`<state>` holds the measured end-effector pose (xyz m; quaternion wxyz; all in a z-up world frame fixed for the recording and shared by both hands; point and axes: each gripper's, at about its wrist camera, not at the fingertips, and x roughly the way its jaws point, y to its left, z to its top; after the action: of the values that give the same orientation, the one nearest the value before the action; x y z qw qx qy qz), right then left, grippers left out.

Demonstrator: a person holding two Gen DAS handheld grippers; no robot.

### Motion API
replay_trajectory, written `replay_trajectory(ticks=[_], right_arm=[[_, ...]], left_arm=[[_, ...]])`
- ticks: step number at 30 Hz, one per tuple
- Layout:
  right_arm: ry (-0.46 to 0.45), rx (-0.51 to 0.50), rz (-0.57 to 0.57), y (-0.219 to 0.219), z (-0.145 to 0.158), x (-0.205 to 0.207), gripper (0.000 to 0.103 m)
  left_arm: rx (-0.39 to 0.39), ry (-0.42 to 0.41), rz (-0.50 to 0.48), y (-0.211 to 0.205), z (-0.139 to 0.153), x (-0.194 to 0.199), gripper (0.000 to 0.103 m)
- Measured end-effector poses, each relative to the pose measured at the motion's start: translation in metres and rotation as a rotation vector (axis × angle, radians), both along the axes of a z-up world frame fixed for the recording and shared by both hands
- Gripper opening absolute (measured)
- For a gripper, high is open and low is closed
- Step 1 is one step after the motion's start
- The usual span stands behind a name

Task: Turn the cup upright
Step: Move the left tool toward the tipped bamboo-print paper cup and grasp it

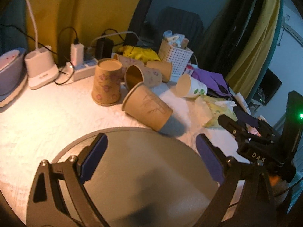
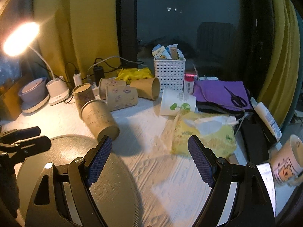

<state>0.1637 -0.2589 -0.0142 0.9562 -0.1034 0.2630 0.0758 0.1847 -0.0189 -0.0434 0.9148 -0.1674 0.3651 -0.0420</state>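
The left hand-held gripper [image 1: 151,151] hovers with its blue-padded fingers spread wide and nothing between them, above a round grey disc [image 1: 144,179] that lies on the white textured surface [image 1: 47,117]. The right hand-held gripper [image 2: 149,157] is likewise spread wide and holds nothing; its left pad sits just beside the base of a plain brown paper cup [image 2: 98,119]. That cup lies on its side at the far edge of the disc, mouth turned away to the left. Behind it a brown floral cup [image 1: 107,82] stands mouth-down, and further brown cups lie tipped over in a cluster, one showing a shiny open mouth [image 1: 135,77]. A white paper cup with green print [image 2: 177,104] lies on its side to the right, near a yellow tissue pack [image 2: 208,138]. At the back stand a white perforated basket [image 2: 169,71], a lit desk lamp [image 2: 20,37], a power strip with chargers [image 1: 81,70], and scissors [image 2: 236,98] on purple cloth [image 2: 214,92].
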Motion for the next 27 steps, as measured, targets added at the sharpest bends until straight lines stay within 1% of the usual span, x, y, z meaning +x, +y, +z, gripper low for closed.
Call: replay_trajectory(ticks=[3, 8, 10, 13, 21, 24, 27], right_arm=[[-0.007, -0.004, 0.003, -0.003, 0.001, 0.013, 0.085], [-0.014, -0.018, 0.004, -0.005, 0.004, 0.034, 0.085], [-0.017, -0.019, 0.005, -0.006, 0.006, 0.042, 0.085], [-0.021, -0.017, 0.005, -0.007, 0.008, 0.052, 0.085], [-0.023, -0.004, 0.006, -0.011, 0.01, 0.065, 0.085], [-0.015, 0.004, 0.001, -0.015, 0.009, 0.07, 0.085], [-0.009, 0.011, -0.003, -0.019, 0.007, 0.074, 0.085]], left_arm=[[-0.03, 0.033, 0.0, -0.002, -0.005, 0.019, 0.095], [-0.057, 0.049, 0.006, -0.005, -0.007, 0.044, 0.095], [-0.085, 0.066, 0.018, -0.003, -0.011, 0.053, 0.095], [-0.141, 0.117, 0.042, 0.002, -0.022, 0.07, 0.095], [-0.232, 0.193, 0.051, -0.006, -0.041, 0.101, 0.095], [-0.249, 0.228, 0.068, -0.009, -0.049, 0.109, 0.095], [-0.249, 0.249, 0.078, -0.012, -0.054, 0.116, 0.095]])
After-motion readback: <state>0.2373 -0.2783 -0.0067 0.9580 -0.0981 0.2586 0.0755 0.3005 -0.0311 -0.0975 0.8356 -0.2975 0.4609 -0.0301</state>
